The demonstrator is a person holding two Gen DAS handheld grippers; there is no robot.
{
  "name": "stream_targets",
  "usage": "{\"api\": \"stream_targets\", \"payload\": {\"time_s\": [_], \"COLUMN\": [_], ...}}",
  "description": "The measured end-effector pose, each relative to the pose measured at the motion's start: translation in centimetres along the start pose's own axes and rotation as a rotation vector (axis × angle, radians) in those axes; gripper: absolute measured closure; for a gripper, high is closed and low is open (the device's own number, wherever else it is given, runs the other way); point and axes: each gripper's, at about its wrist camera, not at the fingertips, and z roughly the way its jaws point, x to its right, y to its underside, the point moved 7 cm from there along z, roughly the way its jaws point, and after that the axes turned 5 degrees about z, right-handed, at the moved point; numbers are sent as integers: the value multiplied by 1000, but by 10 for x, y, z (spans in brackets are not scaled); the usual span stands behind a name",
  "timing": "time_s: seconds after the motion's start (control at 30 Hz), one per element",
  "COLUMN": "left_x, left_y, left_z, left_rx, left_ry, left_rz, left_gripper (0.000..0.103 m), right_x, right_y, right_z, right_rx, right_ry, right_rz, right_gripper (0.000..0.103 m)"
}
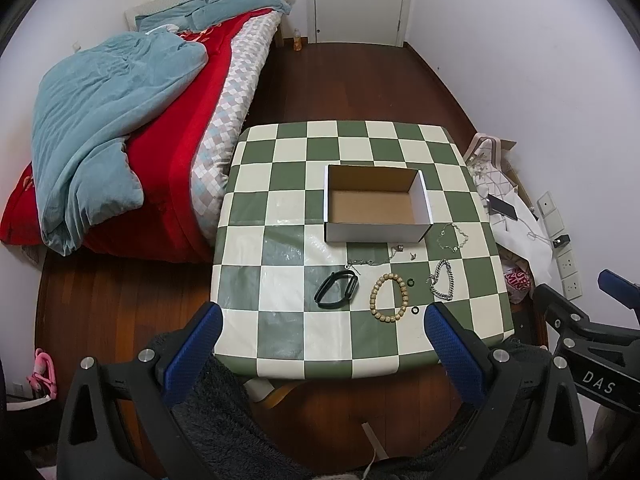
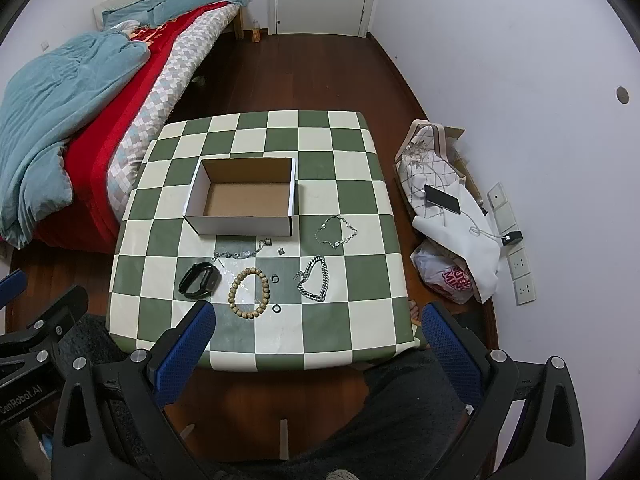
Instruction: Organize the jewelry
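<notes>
Several pieces of jewelry lie loose on the checkered desk (image 2: 352, 184), all between the open cardboard box (image 2: 244, 196) near the desk's centre and the near edge, and none is in the box yet, so the sorting looks not yet begun. Both grippers hang above the near edge with nothing between their fingers: the left gripper (image 1: 324, 344) is spread wide, and the right gripper (image 2: 318, 340) is likewise wide apart. The likeliest trouble, as I judge it, comes from the thin pieces: the fine silver chain (image 2: 240, 253) just in front of the box lies flat and strung out, so broad rubbery blue pads may slide over it or catch only one end and drag it. The two small black rings (image 2: 275, 279) sit very near the wooden bead bracelet (image 2: 248, 293), and a grasp aimed at one could nudge the other toward the near edge. The glossy plastic-looking cover on the desk shows glare and wrinkles, which suggests a slick surface where round beads may roll. The heavy curb-link bracelet (image 2: 314, 283) is chunky metal and should pinch well; the delicate station bracelet (image 2: 335, 232) toward the right edge is thin and loops openly. The black fitness band (image 2: 199, 280) is a smooth, springy oval that may squirm out. A tiny charm (image 2: 281, 251) beside the chain is too small to make out.
</notes>
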Motion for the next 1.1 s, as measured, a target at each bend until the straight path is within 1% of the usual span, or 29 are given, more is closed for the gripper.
{"api": "stream_targets", "payload": {"time_s": [0.4, 0.53, 0.6, 0.7, 0.73, 0.8, 0.83, 0.87, 1.0, 1.07, 1.1], "left_x": [-1, -6, -13, -24, -29, -37, -40, -43, -49, -49, -48], "left_y": [2, -1, -1, -3, -3, -1, 0, 1, 8, 11, 13], "left_z": [0, 5, 18, 45, 57, 77, 89, 102, 148, 168, 178], "left_rx": [0, 4, 10, 8, 4, -8, -15, -32, -74, -92, -108], "left_ry": [0, -32, -77, -164, -196, -238, -261, -285, -344, -362, -363], "left_rz": [-1, -1, 7, 34, 48, 65, 80, 96, 156, 180, 195], "left_gripper": [0, 0, 0, 0, 0, 0, 0, 0, 0, 0, 0], "right_x": [0, 1, 4, 11, 14, 20, 22, 24, 27, 28, 26], "right_y": [0, 0, -1, -2, -1, -1, 4, 4, 9, 14, 17], "right_z": [-2, -2, 2, 16, 24, 42, 53, 65, 111, 137, 151], "right_rx": [3, 0, -10, -19, -29, -46, -58, -72, -123, -155, -179], "right_ry": [-1, -4, -4, 14, 20, 25, 32, 34, 46, 36, 21], "right_rz": [1, 9, 19, 45, 56, 81, 89, 95, 113, 130, 135], "right_gripper": [0, 0, 0, 0, 0, 0, 0, 0, 1, 4, 8]}}
